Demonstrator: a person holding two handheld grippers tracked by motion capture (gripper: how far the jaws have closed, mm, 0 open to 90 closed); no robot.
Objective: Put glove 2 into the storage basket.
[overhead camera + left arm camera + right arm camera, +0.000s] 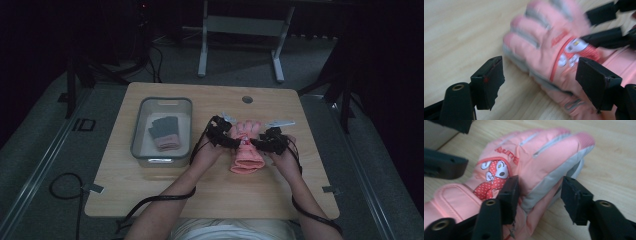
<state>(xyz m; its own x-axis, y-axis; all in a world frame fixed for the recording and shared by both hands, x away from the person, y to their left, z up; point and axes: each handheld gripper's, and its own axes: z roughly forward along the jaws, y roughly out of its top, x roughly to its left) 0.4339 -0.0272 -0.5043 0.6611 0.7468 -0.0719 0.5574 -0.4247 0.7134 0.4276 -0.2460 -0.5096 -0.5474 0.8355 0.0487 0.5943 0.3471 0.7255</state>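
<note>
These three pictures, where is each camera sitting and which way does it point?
High view: fixed above the person's side, looking forward and down on the table, bin, both forearms and grippers.
Left gripper view: rides the left gripper, looking along its open jaws at the pink glove.
Right gripper view: rides the right gripper, jaws astride the glove's edge.
All three share the pink glove on the wooden table.

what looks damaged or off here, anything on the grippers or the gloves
The left gripper has a worn pad: its lower edge is ragged and chipped, with a small red mark on it. The pink glove lies flat on the table, and the grey glove sits in the bin; nothing else stands out.
</note>
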